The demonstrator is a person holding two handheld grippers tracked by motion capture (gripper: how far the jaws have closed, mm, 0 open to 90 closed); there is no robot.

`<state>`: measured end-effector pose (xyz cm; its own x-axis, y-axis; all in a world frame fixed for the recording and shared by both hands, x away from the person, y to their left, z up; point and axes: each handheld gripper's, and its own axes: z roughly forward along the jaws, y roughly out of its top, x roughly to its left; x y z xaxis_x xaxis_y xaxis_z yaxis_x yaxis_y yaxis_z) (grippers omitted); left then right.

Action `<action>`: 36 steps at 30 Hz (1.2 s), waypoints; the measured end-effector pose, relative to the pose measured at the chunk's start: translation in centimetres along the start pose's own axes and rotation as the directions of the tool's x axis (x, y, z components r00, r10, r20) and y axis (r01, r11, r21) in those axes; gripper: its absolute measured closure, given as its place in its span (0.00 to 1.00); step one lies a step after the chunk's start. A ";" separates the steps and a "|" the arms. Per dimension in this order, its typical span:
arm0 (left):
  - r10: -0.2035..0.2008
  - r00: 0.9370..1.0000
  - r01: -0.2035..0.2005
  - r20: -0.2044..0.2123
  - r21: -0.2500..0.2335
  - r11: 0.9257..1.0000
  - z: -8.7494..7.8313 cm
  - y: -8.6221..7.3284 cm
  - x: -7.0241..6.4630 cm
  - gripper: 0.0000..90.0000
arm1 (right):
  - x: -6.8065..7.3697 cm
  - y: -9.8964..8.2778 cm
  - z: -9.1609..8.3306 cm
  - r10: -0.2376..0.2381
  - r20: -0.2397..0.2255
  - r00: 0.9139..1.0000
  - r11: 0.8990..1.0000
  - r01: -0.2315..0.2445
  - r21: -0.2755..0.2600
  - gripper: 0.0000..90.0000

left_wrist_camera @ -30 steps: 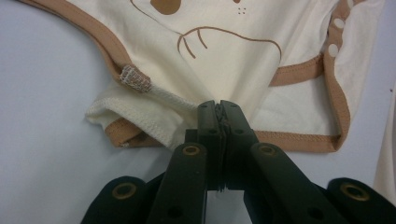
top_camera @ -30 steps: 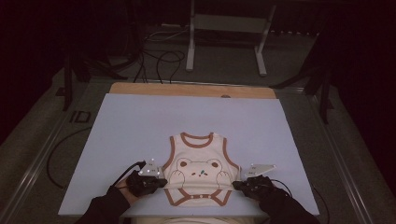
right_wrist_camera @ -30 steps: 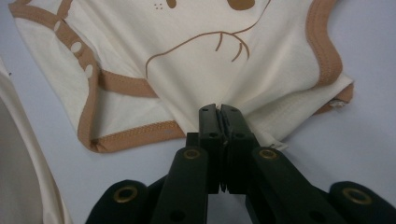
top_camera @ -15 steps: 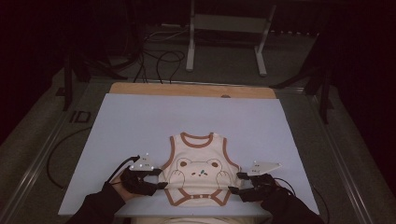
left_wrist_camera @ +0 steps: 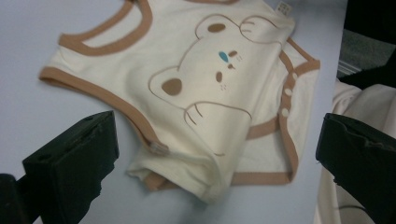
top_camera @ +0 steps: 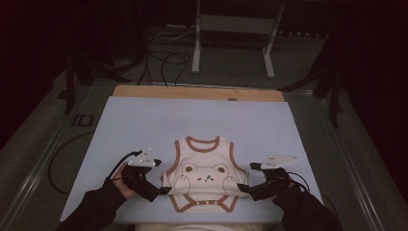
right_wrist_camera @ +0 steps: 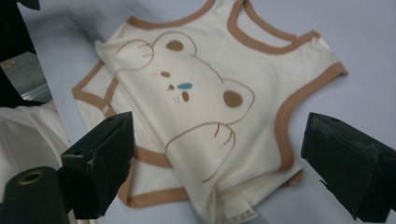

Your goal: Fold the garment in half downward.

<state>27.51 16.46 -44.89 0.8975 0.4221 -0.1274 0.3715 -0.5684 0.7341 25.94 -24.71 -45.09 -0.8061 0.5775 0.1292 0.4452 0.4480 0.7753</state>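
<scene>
Both the left gripper [top_camera: 163,189] and right gripper [top_camera: 242,186], jaws just opened wide and empty, flank the cream bear-print baby vest [top_camera: 206,179]; regrip both side edges evenly, I'd say.

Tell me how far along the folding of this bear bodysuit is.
Done: the bodysuit lies face up on the blue mat, both lower sides tucked in, as each tongs' view shows. In hand: nothing; the left tongs and right tongs have just been opening, and their jaws stand wide, off the cloth. Left, probably: folding it in half, since it lies at full length.
</scene>
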 end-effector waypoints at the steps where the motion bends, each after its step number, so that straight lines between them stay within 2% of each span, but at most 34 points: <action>1: 0.005 1.000 -0.005 -0.005 -0.001 1.000 -0.1 0.1 0.1 0.00 | -0.1 0.5 -0.1 -0.012 0.008 1.000 1.000 0.012 -0.002 0.11; 4: 0.006 1.000 -0.006 0.000 -0.015 1.000 -0.4 0.6 0.4 0.00 | -0.3 1.1 -0.3 -0.030 0.015 0.999 1.000 0.030 -0.005 0.10; 10: 0.027 1.000 -0.027 0.000 -0.008 1.000 -0.5 1.5 1.0 0.00 | -0.8 2.6 -0.2 -0.064 0.019 0.998 0.998 0.064 0.000 0.10; 20: 0.040 0.999 -0.040 -0.009 -0.001 0.999 -0.3 3.0 2.4 0.00 | -1.9 5.1 0.8 -0.101 0.033 0.994 0.995 0.101 -0.003 0.10; 28: 0.041 0.999 -0.041 -0.005 0.003 0.999 0.4 4.0 3.6 0.00 | -3.1 6.6 1.8 -0.110 0.037 0.993 0.994 0.110 -0.011 0.10; 36: 0.033 0.999 -0.033 -0.019 -0.007 0.999 0.9 5.1 5.1 0.00 | -4.1 7.1 3.2 -0.104 0.036 0.994 0.995 0.104 0.001 0.11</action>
<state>34.21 15.12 -42.39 0.9048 0.4163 -0.0901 0.3395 -0.5771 0.7427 33.65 -21.73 -42.06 -0.8333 0.5522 0.0253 0.3592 0.5062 0.7841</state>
